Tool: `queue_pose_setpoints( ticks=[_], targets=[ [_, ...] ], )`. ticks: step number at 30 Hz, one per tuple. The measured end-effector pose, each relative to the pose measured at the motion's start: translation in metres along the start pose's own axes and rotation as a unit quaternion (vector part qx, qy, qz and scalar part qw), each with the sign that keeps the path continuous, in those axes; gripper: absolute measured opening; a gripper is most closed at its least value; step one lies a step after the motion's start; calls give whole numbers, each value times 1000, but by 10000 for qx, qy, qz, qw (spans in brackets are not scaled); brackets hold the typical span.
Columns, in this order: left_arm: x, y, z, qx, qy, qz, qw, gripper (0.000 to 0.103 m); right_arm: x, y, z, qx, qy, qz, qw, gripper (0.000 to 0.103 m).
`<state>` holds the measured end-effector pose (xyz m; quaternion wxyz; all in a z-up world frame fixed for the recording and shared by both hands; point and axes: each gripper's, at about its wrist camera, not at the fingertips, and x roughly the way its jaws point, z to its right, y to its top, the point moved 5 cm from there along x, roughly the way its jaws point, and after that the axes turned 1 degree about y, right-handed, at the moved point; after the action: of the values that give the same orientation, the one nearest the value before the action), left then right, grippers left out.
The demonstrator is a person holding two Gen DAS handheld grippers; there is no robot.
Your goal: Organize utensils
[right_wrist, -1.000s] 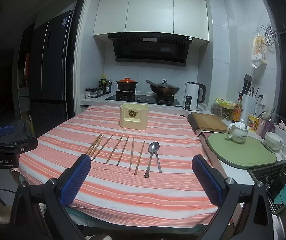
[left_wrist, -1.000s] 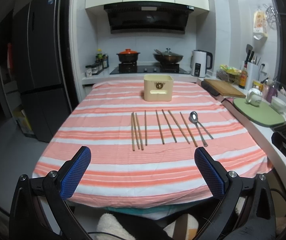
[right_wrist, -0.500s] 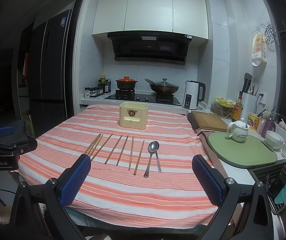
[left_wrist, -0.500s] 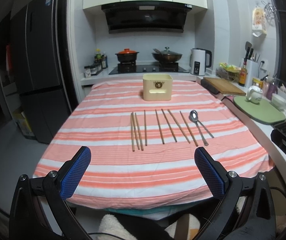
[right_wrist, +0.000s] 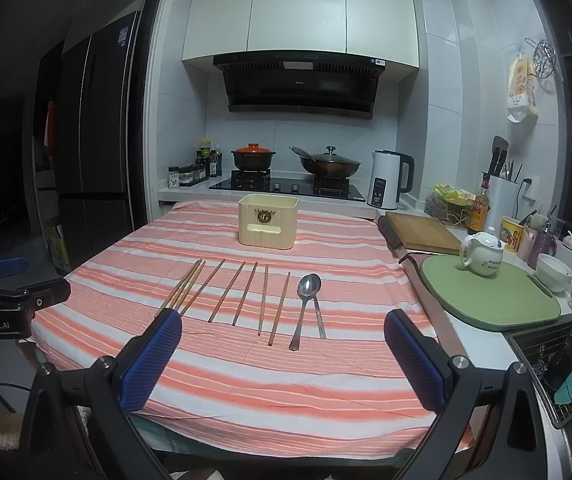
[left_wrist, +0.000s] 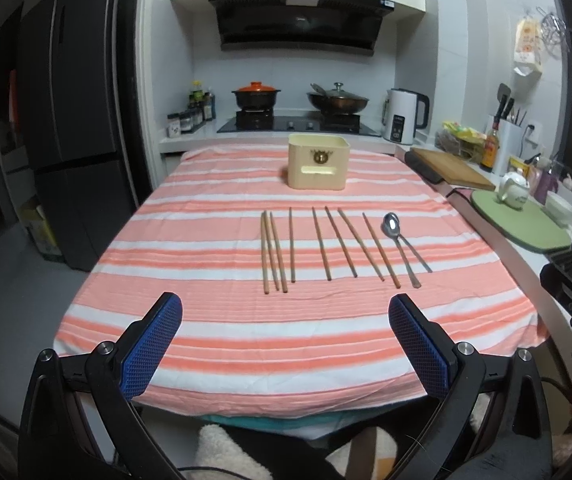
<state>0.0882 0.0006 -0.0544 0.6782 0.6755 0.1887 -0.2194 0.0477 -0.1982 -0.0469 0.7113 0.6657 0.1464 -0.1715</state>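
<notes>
Several wooden chopsticks (left_wrist: 292, 244) lie side by side across the middle of the striped tablecloth (left_wrist: 206, 320), with two metal spoons (left_wrist: 391, 225) at their right end. Behind them stands a cream box (left_wrist: 318, 162), open at the top. My left gripper (left_wrist: 285, 312) hovers open over the table's near edge, short of the chopsticks, and holds nothing. In the right wrist view my right gripper (right_wrist: 283, 326) is also open and empty, just in front of the chopsticks (right_wrist: 263, 300) and spoons (right_wrist: 308, 286). The box (right_wrist: 268, 222) stands beyond them.
A counter runs along the right side with a wooden cutting board (right_wrist: 422, 232), a green mat (right_wrist: 486, 300) bearing a teapot (right_wrist: 482, 254), and a sink rack (right_wrist: 558, 372). A stove with pots (left_wrist: 298, 98) and a kettle (left_wrist: 404, 120) stand behind. A dark fridge (left_wrist: 74, 120) is at left.
Both views have shifted slightly, with the table scene sitting a little higher in frame. The utensils and box have not moved. Both grippers stay open.
</notes>
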Motion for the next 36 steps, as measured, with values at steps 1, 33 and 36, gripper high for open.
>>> queue_pose_setpoints(
  ticks=[1,33,36],
  targets=[
    [3,0,-2,-18,-12,-10,10000,103,4,0,0,-16,11,-22,10000,103],
    [242,-58,-41,82,158,-1530,9881,91,242,-91,-10,-73,1218,-2203,9678,40],
    [247,-59,-44,12,107,-1589,9872,89,251,-97,-9,29,1282,-2381,9627,31]
  ],
)
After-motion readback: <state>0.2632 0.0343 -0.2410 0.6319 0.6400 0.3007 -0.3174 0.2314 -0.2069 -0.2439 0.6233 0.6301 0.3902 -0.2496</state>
